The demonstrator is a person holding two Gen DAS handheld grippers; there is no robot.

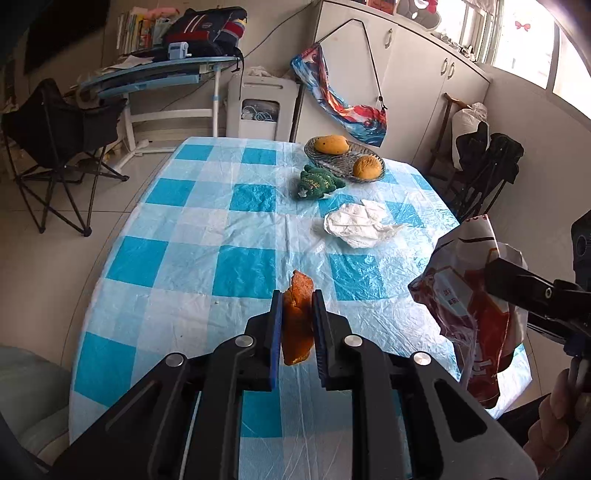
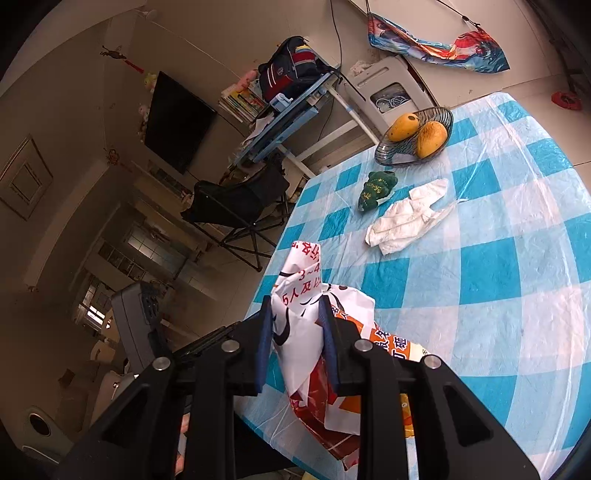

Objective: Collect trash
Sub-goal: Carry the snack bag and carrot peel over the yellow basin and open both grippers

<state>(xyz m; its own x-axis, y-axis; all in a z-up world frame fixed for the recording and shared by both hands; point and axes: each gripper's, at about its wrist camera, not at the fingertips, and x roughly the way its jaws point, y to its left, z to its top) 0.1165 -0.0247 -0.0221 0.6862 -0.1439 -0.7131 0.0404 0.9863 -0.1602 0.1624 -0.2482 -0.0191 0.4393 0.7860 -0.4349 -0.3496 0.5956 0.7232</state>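
1. Orange peel [image 1: 297,321] sits clamped between the blue pads of the left tongs [image 1: 297,295], which are closed tight on it and carry it clear above the worktop [image 1: 184,229].
2. Printed in red, white and orange, a plastic bag [image 2: 306,332] is pinched by the right tongs [image 2: 295,306]; the jaws stand only a little apart, squeezed on the bunched upper edge, and the rest of the bag hangs below them at the worktop's near edge.
3. From the left wrist view, the same bag [image 1: 469,302] hangs to the right of the peel, well apart from it, with the right tool's black body [image 1: 532,295] beside it and a hand [image 1: 554,424] below.
4. Crumpled white paper [image 1: 360,225] lies loose on the blue-and-white checked cover, past the middle of the worktop.
5. Just beyond the paper rests a small green plush toy [image 1: 317,182], and behind that a glass dish [image 1: 332,162] with two yellow-orange mangoes [image 1: 331,144].
6. Off the worktop stand a black folding chair [image 1: 55,129] and a blue desk [image 1: 147,77] bearing a backpack [image 1: 207,29].
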